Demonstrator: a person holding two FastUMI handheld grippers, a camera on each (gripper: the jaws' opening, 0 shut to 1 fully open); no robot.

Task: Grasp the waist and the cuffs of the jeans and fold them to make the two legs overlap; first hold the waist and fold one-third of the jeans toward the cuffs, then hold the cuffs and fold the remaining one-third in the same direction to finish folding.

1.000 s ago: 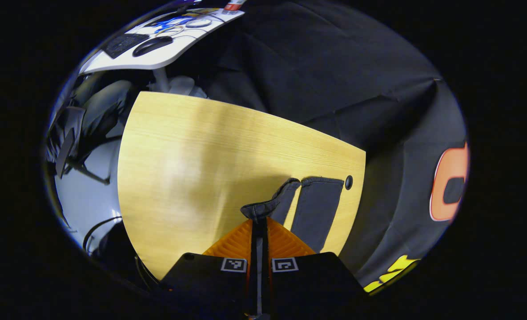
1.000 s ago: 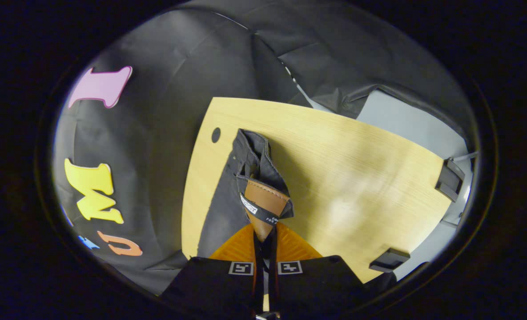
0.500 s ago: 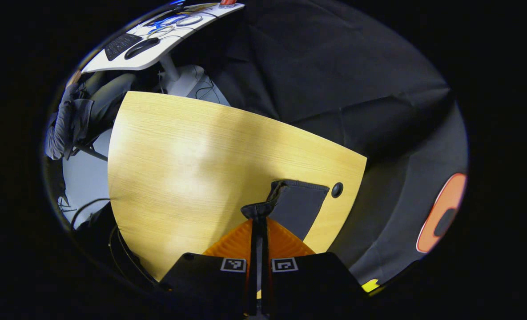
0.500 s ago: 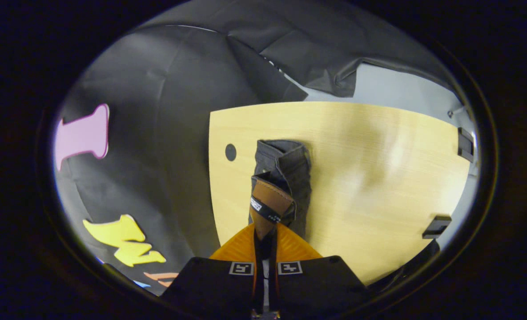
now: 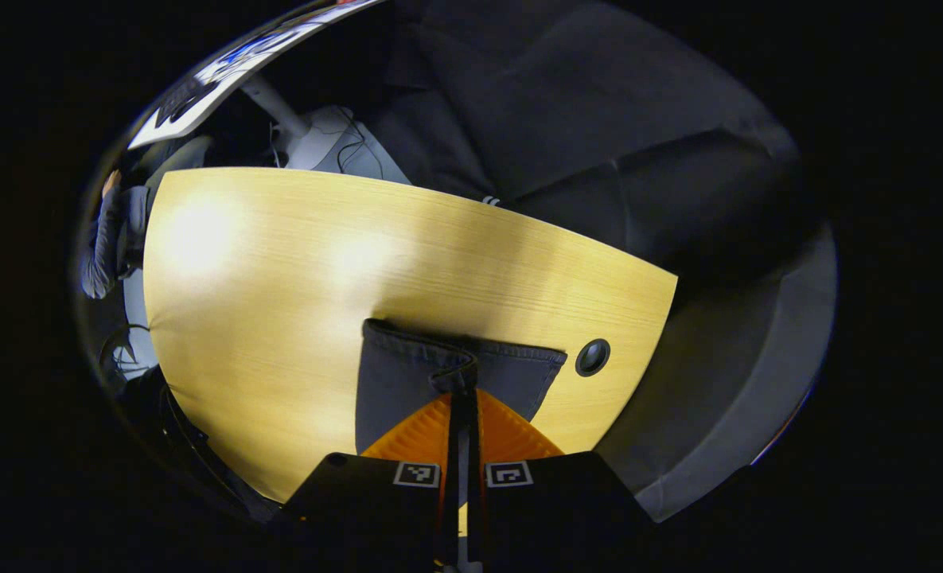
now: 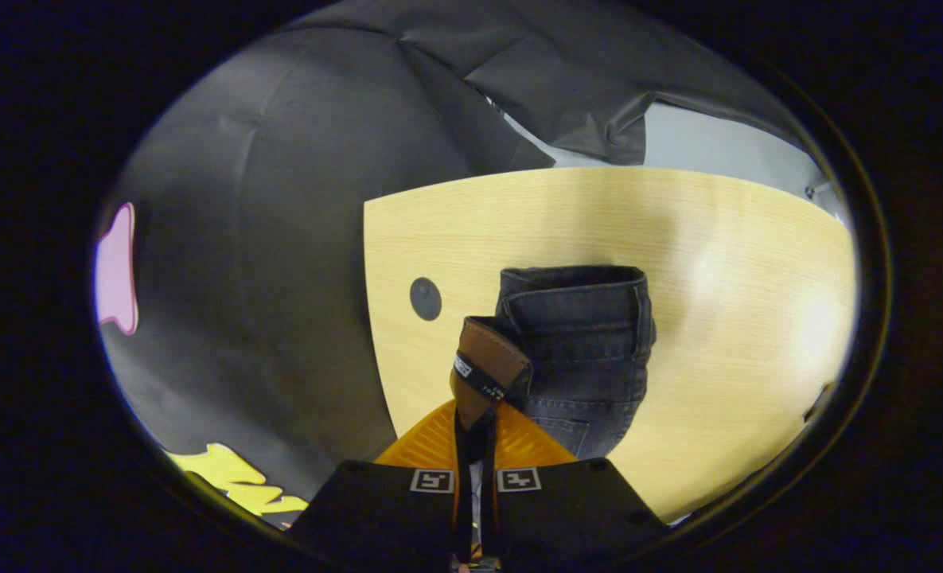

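Note:
The dark grey jeans lie on the light wooden table. In the left gripper view, the cuffs lie spread across the table just ahead of my fingers, and my left gripper is shut on the hem, bunching it into a small fold. In the right gripper view, the waist with its belt loops and a pocket lies flat. My right gripper is shut on the waistband at the brown leather patch, which stands up between my fingers.
A round cable hole sits in the table near the jeans, also visible as cable hole. The black cloth wall hangs close behind the table edge. A white desk and a person's sleeve lie beyond the far side.
Both grippers swung sideways and came down toward the table with the fabric held. One leg now lies over the other: a single cuff stack and a flat waist replace the two separate legs.

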